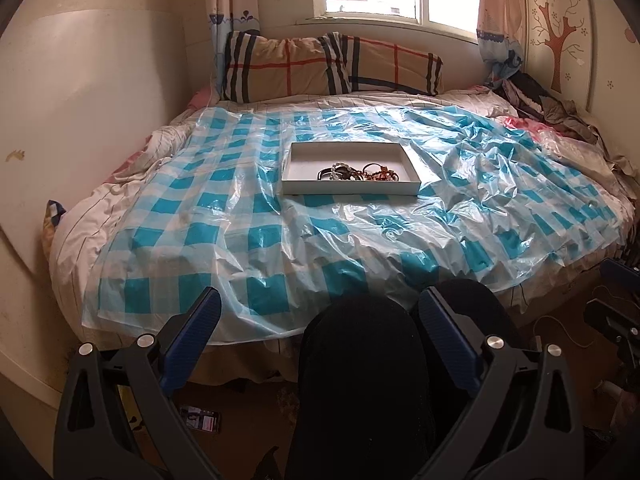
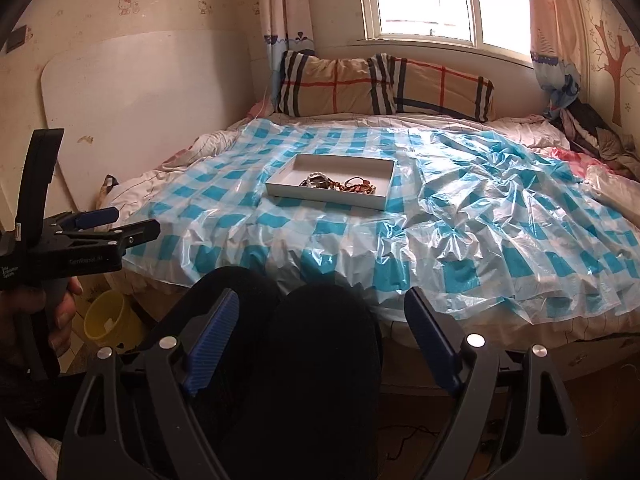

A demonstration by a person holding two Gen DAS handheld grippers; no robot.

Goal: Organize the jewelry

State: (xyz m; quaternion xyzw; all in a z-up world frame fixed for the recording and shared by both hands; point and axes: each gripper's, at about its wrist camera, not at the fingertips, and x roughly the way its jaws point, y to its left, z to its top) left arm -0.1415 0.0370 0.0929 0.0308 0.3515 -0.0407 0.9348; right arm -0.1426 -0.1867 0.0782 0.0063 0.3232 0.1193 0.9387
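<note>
A shallow white tray (image 1: 296, 190) lies on the blue-checked plastic sheet (image 1: 248, 240) in the middle of the bed. A pile of bracelets and bead strings (image 1: 358, 172) sits in its front right part. The tray (image 2: 320, 198) and the jewelry (image 2: 340, 184) also show in the right wrist view. My left gripper (image 1: 320, 312) is open and empty, held back at the foot of the bed over the person's dark knees. My right gripper (image 2: 322, 312) is open and empty, also far short of the tray. The left gripper (image 2: 116, 224) shows from the side at the left.
Plaid pillows (image 1: 332, 66) lie at the head of the bed under a window. Crumpled clothes (image 1: 552, 112) are heaped at the right. A yellow bucket (image 2: 108, 318) and a phone (image 1: 200, 419) are on the floor. A white board (image 2: 132, 108) leans on the left wall.
</note>
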